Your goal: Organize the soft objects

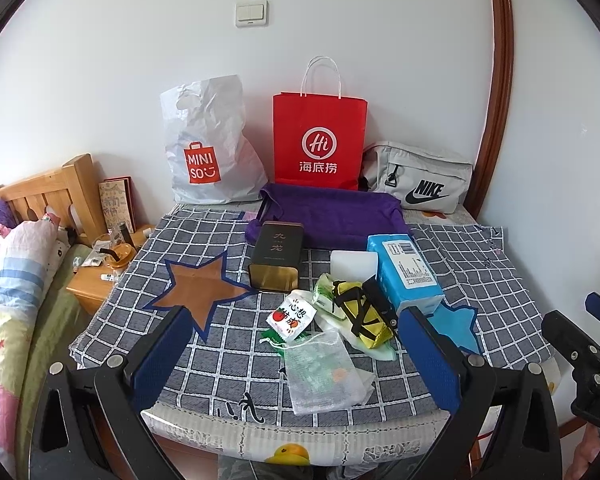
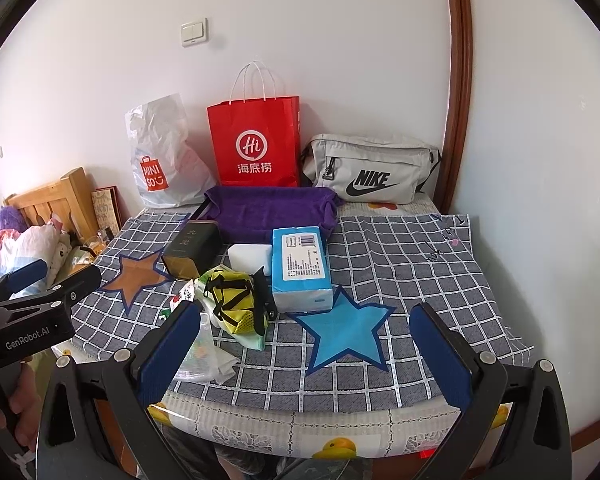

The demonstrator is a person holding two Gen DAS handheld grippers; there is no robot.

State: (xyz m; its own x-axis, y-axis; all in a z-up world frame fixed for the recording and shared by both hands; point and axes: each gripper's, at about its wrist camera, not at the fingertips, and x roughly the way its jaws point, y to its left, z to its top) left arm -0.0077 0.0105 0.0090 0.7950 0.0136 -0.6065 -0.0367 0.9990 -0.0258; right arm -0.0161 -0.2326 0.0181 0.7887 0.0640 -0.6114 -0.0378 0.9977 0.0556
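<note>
A pile of soft things lies mid-table on the checked cloth: a mesh pouch, a small white strawberry sachet, a yellow folded bag with black straps, a blue tissue pack, a white sponge block and a purple towel. The same pile shows in the right wrist view, with the yellow bag and tissue pack. My left gripper is open, hovering just before the pouch. My right gripper is open and empty, near the table's front edge over a blue star patch.
A dark tea tin lies by a brown star patch. At the back wall stand a white Miniso bag, a red paper bag and a grey Nike pouch. A bed and nightstand are left.
</note>
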